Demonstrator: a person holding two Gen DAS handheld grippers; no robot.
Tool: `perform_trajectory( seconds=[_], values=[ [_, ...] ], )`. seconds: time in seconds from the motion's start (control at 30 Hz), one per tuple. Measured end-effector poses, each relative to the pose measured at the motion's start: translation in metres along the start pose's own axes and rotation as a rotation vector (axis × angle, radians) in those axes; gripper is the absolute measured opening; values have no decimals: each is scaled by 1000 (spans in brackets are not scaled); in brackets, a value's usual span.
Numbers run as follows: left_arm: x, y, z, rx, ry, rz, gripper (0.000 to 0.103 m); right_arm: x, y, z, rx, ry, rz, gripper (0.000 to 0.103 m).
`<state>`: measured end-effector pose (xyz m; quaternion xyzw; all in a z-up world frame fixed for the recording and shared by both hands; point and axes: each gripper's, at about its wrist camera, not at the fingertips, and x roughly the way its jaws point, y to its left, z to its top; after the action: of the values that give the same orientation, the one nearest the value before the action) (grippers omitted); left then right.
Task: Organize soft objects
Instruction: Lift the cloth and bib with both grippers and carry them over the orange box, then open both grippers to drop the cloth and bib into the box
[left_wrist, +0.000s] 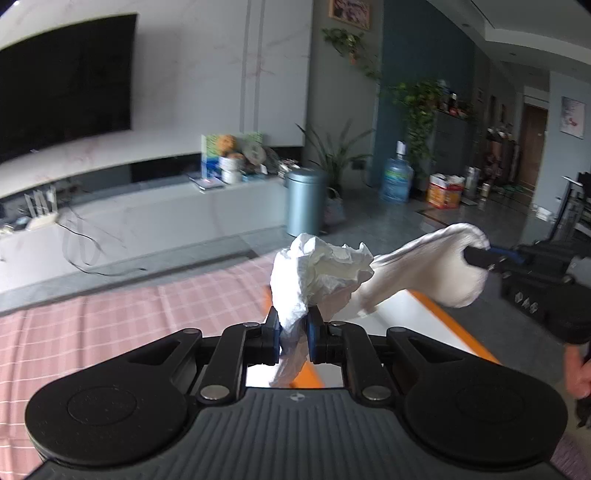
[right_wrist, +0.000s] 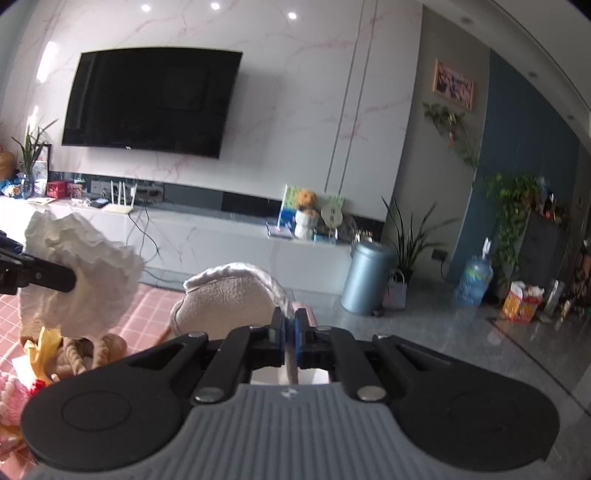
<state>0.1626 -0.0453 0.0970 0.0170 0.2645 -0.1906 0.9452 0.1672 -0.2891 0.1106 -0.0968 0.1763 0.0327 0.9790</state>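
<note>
The left gripper (left_wrist: 293, 334) is clenched on a crumpled white tissue wad (left_wrist: 317, 273); the right gripper (right_wrist: 290, 334) pinches a cream terry-cloth sock (right_wrist: 225, 295), both aloft over the pink checked cloth (left_wrist: 110, 314). With 2 thin pinches, either soft piece could slip loose mid-carry.

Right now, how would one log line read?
left gripper: shut on crumpled white tissue | right gripper: shut on beige sock | both lifted above pink checked cloth
</note>
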Motion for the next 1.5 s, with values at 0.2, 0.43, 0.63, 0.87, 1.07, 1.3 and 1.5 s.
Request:
perform_trajectory(
  seconds=[0.2, 0.43, 0.63, 0.87, 1.07, 1.3, 1.5],
  values=[
    [61, -10, 10, -35, 105, -55, 15, 36, -11, -14, 1, 90, -6, 2],
    [113, -21, 5, 32, 230, -12, 16, 85, -5, -28, -69, 189, -22, 2],
    [139, -20, 0, 53, 300, 29, 16, 121, 6, -37, -127, 232, -12, 2],
    [167, -19, -7, 117, 372, 74, 17, 148, 16, -42, -167, 290, 7, 2],
    [172, -23, -9, 162, 397, 105, 26, 161, 21, -48, -171, 384, 27, 4],
    [162, -24, -3, 168, 325, 98, 60, 151, 22, -52, -179, 371, 15, 40],
    [148, -23, 3, 135, 282, 81, 66, 133, 21, -46, -211, 332, 8, 63]
  ],
)
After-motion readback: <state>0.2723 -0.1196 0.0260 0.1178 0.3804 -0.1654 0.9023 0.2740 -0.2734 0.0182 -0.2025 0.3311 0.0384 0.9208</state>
